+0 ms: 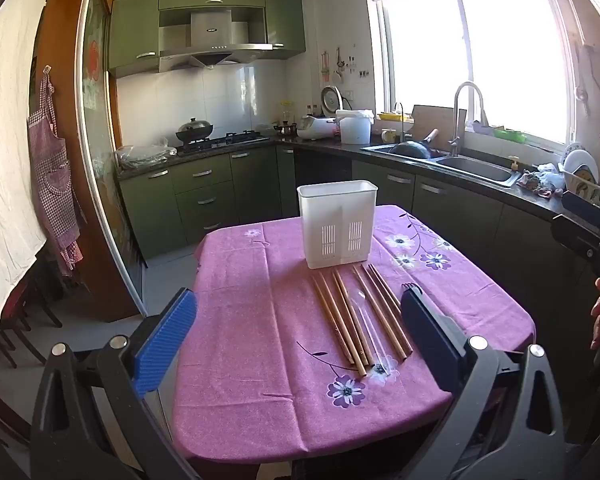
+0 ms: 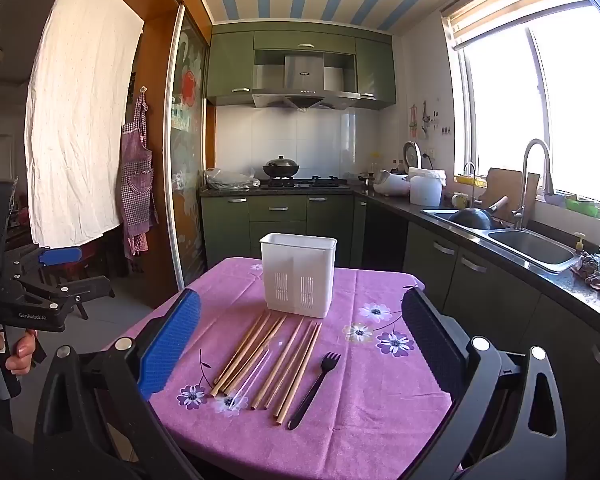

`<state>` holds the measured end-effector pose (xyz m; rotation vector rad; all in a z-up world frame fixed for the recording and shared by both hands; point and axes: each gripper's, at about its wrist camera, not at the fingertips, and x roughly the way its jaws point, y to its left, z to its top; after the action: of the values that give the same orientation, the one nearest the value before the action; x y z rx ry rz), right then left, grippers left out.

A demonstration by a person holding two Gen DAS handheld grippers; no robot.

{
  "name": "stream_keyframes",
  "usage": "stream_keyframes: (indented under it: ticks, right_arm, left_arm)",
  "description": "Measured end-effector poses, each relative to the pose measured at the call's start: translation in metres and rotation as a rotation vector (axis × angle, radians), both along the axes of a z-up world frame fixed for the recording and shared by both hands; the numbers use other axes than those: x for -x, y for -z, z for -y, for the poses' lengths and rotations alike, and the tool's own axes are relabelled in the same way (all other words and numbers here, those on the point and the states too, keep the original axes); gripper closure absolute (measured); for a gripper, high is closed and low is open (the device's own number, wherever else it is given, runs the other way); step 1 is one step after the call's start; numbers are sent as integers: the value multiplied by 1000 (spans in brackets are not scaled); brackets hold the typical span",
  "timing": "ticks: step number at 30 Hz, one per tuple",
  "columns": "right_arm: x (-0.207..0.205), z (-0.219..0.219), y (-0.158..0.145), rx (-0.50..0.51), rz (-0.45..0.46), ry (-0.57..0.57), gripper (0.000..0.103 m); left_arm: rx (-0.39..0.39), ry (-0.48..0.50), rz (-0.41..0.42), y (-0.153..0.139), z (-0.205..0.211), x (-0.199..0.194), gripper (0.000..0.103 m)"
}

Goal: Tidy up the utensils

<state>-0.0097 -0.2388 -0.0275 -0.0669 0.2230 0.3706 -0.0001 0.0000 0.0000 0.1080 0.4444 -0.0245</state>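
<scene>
— Blue pads nearest the lens, is that both tools?
— Yes. The left gripper (image 1: 298, 338) has its fingers (image 1: 166, 344) spread wide with nothing between them, and the right gripper (image 2: 300, 344) stands just as wide and empty above the near edge of the worktop (image 2: 380, 420).
— And the utensils?
— Just past the fingers, on the purple flowered cloth: wooden chopsticks (image 2: 268, 360) lie side by side in a loose row, a clear plastic spoon (image 2: 252, 376) among them, and a black fork (image 2: 314, 390) at the right end of the row.
— Where is the holder?
— A white utensil holder (image 2: 298, 274) stands upright just behind the chopstick tips, apart from both grippers.
— Beyond that?
— Green cabinets, a wok (image 2: 281, 167) on the stove, and a sink (image 2: 532, 248) under the window.
</scene>
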Motion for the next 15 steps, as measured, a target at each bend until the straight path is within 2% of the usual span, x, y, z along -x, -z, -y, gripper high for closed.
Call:
stream_keyframes:
  ticks: [2, 15]
  right_arm:
    - [1, 0, 0, -4, 12, 2, 4]
    - [0, 0, 0, -5, 9, 0, 4]
  left_arm:
    - [20, 1, -3, 0, -1, 0, 6]
    - [26, -7, -17, 1, -9, 0, 6]
